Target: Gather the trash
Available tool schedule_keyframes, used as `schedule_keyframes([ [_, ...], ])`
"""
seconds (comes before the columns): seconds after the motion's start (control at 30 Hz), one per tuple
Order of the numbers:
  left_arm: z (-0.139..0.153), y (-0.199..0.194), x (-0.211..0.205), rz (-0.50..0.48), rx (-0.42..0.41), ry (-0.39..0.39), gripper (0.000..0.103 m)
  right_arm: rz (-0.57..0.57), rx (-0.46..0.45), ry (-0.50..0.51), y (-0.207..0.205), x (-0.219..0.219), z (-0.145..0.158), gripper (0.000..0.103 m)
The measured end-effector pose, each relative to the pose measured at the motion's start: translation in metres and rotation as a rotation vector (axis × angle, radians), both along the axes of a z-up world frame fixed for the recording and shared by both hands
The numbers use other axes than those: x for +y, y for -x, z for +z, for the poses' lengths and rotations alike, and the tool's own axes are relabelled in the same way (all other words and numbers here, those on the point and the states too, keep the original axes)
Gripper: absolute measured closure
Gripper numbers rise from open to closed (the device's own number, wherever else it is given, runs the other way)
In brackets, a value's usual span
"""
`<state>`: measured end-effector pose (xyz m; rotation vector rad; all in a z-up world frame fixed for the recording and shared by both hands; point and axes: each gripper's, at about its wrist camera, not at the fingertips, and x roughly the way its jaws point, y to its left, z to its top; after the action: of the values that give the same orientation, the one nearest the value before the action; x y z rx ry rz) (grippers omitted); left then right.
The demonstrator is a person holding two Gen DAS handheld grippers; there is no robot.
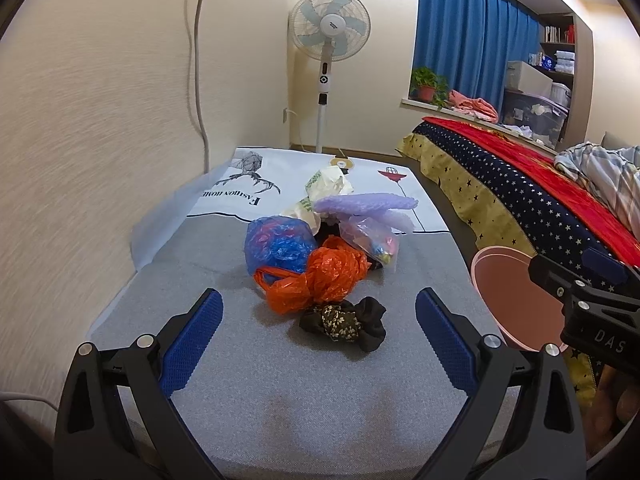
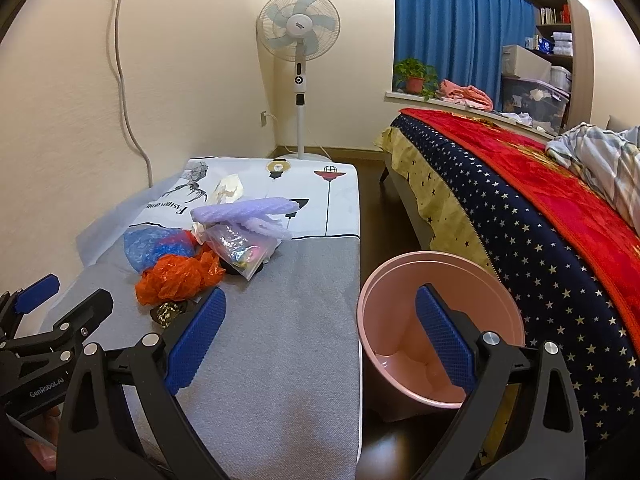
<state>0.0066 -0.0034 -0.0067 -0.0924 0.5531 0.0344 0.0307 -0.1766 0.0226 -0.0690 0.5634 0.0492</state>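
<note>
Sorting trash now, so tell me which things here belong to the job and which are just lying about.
Job:
orange bag
blue bag
dark floral wad
clear pouch
purple bubble wrap
crumpled paper
pink bin

Lying about:
standing fan
potted plant
red blanket

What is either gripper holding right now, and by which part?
Nothing. The left gripper and the right gripper are both open and empty; the trash pile lies untouched.
</note>
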Motion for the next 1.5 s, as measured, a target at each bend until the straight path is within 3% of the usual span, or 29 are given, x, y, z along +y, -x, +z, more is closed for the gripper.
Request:
schedule_keyframes([
  [0.53,0.0,0.0,0.001,0.001,0.001,0.004,0.009,0.007,0.022,-0.043,-0.002,-0.005,-0.001,0.015],
  [0.7,0.001,-0.003,0.007,0.023,0.0,0.018,0.016,0.022,0.052,-0.113,-0.009,-0.011,-0.004,0.032],
  [0.87,-0.002,-0.015,0.012,0.037,0.013,0.03,0.034,0.064,0.074,-0.188,-0.022,-0.009,-0.008,0.056],
  [1.07,-0.004,-0.037,0.021,0.068,0.02,0.031,0.047,0.089,0.082,-0.251,-0.047,-0.002,-0.015,0.058],
  [1.5,-0.02,-0.094,0.049,0.183,0.053,0.036,0.047,0.111,0.207,-0.375,-0.122,0.013,-0.06,0.057],
])
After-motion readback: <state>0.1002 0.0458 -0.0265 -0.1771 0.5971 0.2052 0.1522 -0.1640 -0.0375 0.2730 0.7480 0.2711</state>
